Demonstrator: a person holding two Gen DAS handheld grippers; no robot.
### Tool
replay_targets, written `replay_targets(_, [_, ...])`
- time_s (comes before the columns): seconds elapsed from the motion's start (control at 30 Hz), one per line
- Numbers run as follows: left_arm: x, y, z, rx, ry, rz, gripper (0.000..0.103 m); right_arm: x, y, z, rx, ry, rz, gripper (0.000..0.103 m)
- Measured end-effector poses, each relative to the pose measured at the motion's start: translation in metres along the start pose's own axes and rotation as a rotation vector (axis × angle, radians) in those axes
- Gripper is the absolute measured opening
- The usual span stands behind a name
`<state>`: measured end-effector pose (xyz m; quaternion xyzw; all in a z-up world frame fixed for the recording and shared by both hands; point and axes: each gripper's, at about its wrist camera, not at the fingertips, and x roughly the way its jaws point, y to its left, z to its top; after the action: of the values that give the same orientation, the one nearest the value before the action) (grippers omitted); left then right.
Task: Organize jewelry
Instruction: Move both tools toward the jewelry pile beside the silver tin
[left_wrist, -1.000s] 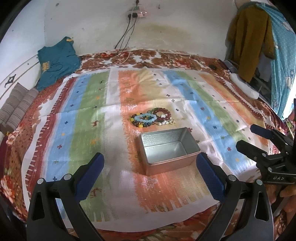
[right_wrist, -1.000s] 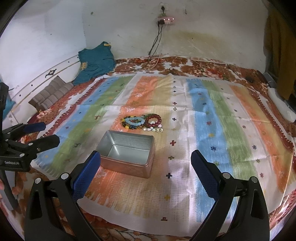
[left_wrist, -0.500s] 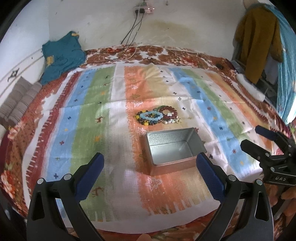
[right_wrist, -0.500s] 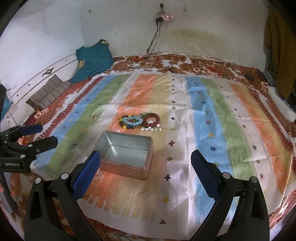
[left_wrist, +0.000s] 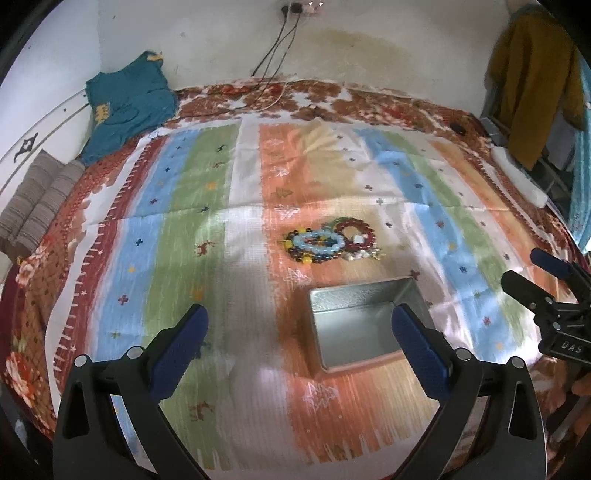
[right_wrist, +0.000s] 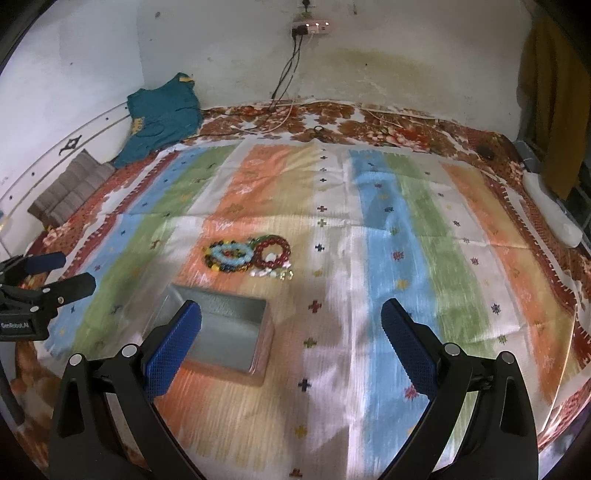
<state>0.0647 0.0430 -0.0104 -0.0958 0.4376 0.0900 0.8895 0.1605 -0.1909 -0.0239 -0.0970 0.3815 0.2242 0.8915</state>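
The bracelets (left_wrist: 332, 240) lay in a heap on the striped cloth (left_wrist: 207, 206), just beyond the empty tin (left_wrist: 354, 332) (its long axis crosswise). Both the left gripper (left_wrist: 297, 339) and right gripper (right_wrist: 291, 332) hovered wide apart, holding nothing; the left seemed slightly nearer.

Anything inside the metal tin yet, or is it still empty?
The metal tin shows only bare metal floor and walls; no jewelry in it. The left gripper's right finger covers its right end, and the near wall hides a strip of floor. The bracelets lie on the cloth beyond it.
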Motion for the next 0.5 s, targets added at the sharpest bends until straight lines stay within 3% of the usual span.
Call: replay_targets(0.5, [0.030,0.004,0.031,-0.041,0.027,0.024,0.097,0.038,-0.003,0.025,0.018,0.062,0.017,0.099])
